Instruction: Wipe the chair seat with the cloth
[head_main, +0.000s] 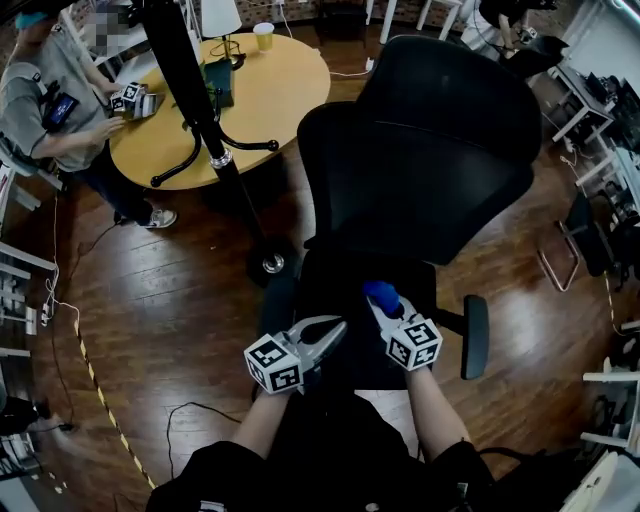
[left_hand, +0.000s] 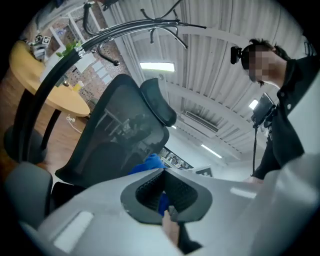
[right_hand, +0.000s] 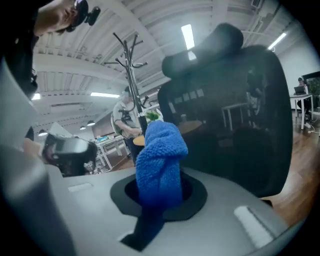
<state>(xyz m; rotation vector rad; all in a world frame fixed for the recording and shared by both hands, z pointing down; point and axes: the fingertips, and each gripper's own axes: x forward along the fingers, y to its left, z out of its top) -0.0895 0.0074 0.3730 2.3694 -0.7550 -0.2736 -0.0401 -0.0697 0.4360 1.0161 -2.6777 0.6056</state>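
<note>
**Cloth in the right claw, raised over the chair seat**

Head view: I have both claws low in front of a black office chair. The right claw (head_main: 386, 306) is clenched on a blue cloth (head_main: 381, 294), which sits over the chair seat (head_main: 335, 285), just in front of the backrest (head_main: 430, 150). I cannot tell whether the cloth touches the seat. The left claw (head_main: 336, 328) is just beside it, to the left, also above the seat. An armrest (head_main: 475, 336) stands out on the right. Behind the chair are a coat stand (head_main: 190, 80) and a round yellow bench (head_main: 285, 90), with a person (head_main: 45, 100) at its far side.

Left gripper view: the left claw (left_hand: 163, 171) is closed, jaws meeting at the tips. A sliver of blue shows through the gap between its pads, and the cloth (left_hand: 149, 163) peeks just beyond the tips; I cannot tell whether this claw pinches any of it. The backrest (left_hand: 125, 135) rises ahead.

Right gripper view: the right claw (right_hand: 160, 189) grips the cloth (right_hand: 159, 165), bunched and standing upright out of the jaws, with the backrest (right_hand: 235, 110) just behind.
</note>
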